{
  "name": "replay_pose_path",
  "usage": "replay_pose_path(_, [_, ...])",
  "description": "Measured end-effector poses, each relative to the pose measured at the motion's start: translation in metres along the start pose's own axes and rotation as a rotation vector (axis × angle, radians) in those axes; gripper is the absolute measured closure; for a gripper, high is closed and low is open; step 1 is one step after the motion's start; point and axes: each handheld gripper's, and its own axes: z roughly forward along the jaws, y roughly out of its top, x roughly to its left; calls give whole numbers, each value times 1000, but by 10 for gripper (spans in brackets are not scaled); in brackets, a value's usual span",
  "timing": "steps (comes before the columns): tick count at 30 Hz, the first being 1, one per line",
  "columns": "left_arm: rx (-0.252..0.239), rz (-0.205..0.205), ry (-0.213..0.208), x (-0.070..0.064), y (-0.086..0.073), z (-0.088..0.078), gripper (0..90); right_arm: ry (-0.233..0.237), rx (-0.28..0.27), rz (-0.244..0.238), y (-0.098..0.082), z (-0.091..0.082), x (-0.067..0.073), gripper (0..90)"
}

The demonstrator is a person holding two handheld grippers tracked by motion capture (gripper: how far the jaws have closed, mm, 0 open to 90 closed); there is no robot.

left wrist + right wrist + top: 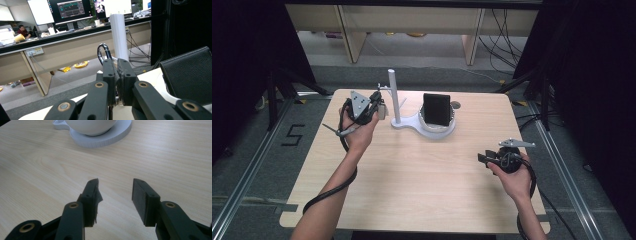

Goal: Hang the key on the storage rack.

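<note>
- A thin metal ring (101,53) with a glossy rounded loop is clamped between the closed jaws of the left tool (117,68), beside the smooth white post (119,37).
- The right tool (115,192) is held open and empty over the pale wood-grain surface (155,157).
- A black grained-leather case (190,72) is seen just right of the left tool.

Even, soft light; mild blur.

Black tongs (117,72) pinch dark metal ring (103,53). White post (119,37) behind them; black grained wallet (190,72) right. Other black tongs (115,195) over pale wood-grain desk (37,165).
</note>
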Motion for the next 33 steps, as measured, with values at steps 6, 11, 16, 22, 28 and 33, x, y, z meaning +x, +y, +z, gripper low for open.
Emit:
replay_pose_path(6, [0,-3,-2,-2,0,4,854,12,-15,6,0,1,0,576])
replay_pose_path(11, [9,2,-4,-4,-1,6,853,-3,-4,7,0,-1,-1,576])
replay_pose_path(16, [10,1,-4,-5,-2,9,854,3,-13,-1,0,0,-2,576])
replay_pose_path(22, [15,9,-6,-6,-2,11,853,-5,-4,0,0,-1,-1,576])
replay_pose_path(28, [18,10,-8,-8,-4,14,853,-10,2,3,0,-1,-1,576])
replay_pose_path(33, [24,19,-6,-8,-5,17,853,-15,-2,-35,1,-1,-4,576])
